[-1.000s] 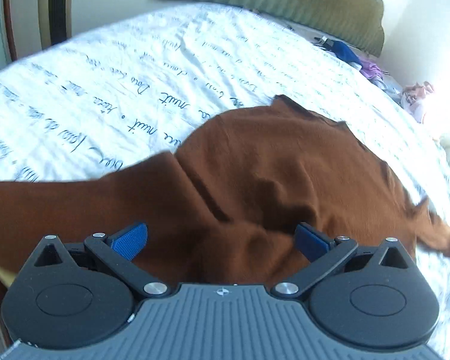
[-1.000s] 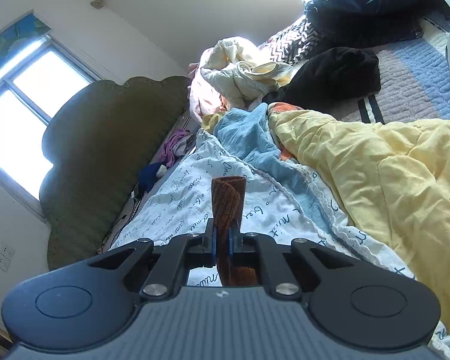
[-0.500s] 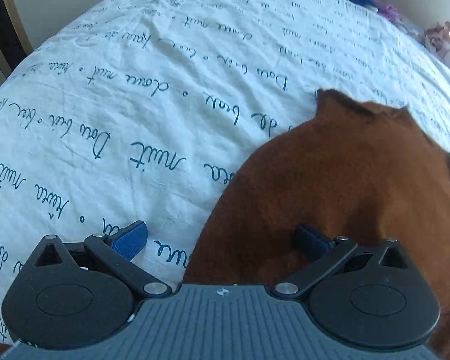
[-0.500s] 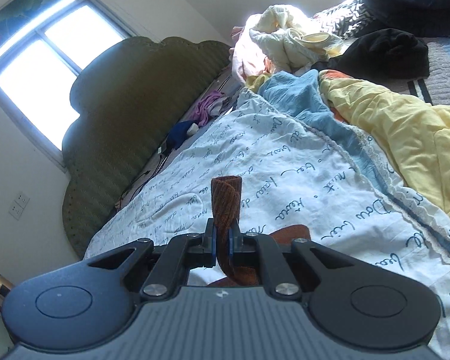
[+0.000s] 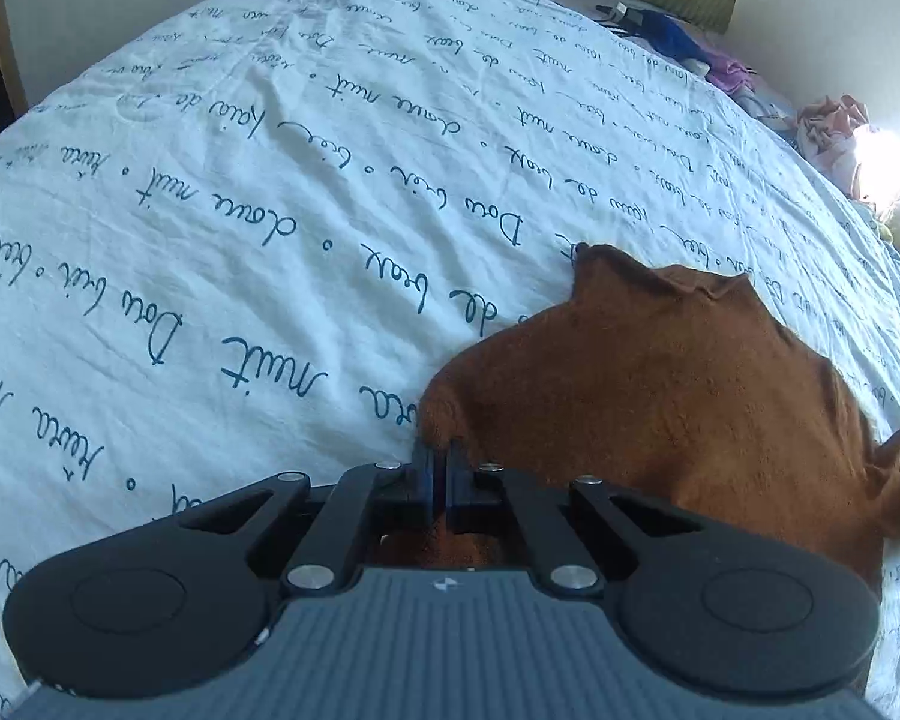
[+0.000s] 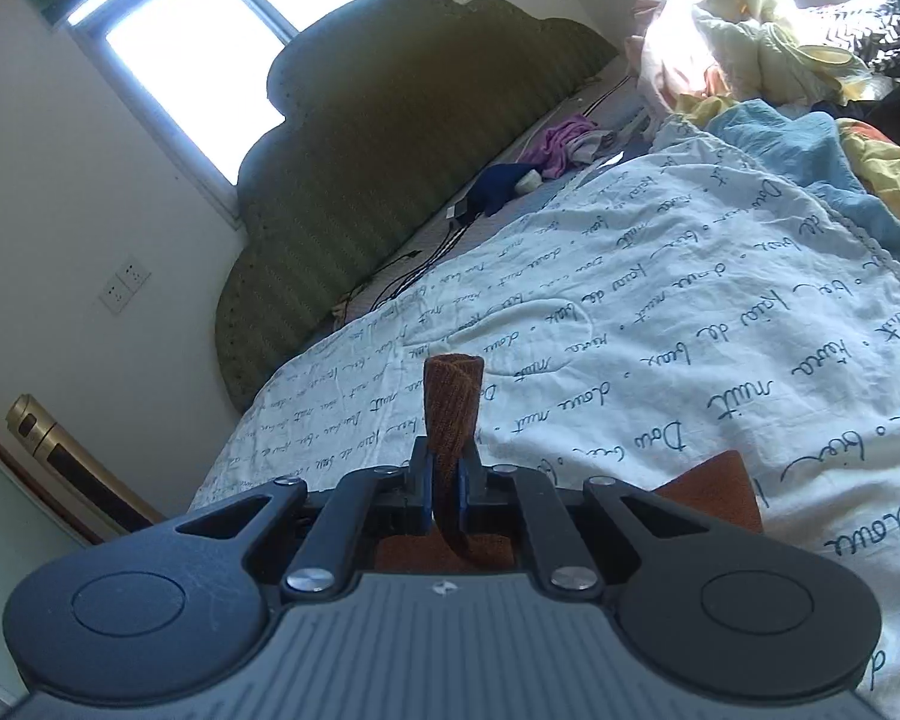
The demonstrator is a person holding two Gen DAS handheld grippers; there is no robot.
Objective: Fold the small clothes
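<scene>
The left gripper (image 5: 440, 471) is clenched on the near edge of the brown garment (image 5: 678, 396), its blue pads pinching a small ridge of cloth right at the hem. The right gripper (image 6: 445, 480) is likewise clamped on the same garment, a rolled strip of the ribbed brown cloth (image 6: 452, 414) standing up between its fingers while the rest hangs below. Around the jaws, the garment lies bunched on the white bedspread (image 5: 270, 192) printed with blue script, one pointed corner reaching toward the far side. Beyond lie a green headboard (image 6: 354, 180) and a heap of other laundry (image 6: 750, 42). The step in hand looks like taking two edge points before a fold. The next move likely calls for lifting both points together, drawing the cloth taut, and laying it flat.
</scene>
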